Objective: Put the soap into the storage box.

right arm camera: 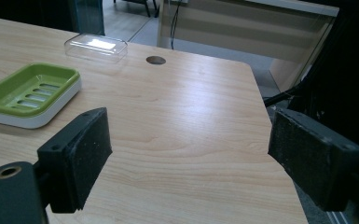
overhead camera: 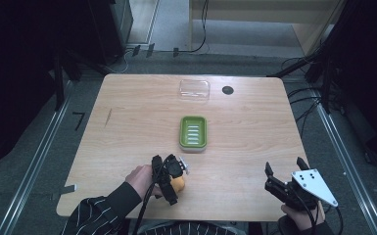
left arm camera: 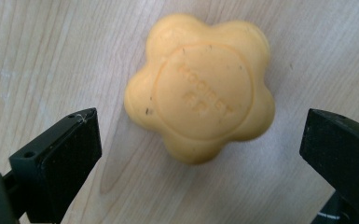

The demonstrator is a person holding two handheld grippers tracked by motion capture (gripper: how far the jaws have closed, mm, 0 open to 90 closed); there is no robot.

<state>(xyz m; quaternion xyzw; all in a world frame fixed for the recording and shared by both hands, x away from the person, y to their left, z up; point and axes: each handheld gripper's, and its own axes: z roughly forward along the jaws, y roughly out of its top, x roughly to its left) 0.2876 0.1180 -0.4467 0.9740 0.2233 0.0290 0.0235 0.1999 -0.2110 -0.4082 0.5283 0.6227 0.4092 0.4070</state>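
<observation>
We are looking along our left gripper (left arm camera: 200, 154), whose two black jaws are standing wide apart at the bottom corners, one at each side of the frame. Between and just beyond them an orange, flower-shaped soap (left arm camera: 199, 86) is lying flat on the pale wooden table (left arm camera: 37, 56), showing a round raised face with stamped lettering too blurred for us to read. Neither jaw is touching the soap, and bare wood is showing on both sides of it.

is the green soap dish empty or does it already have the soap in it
Empty: the green soap dish shows bare slots, and the soap lies on the table between the open left gripper fingers.
</observation>
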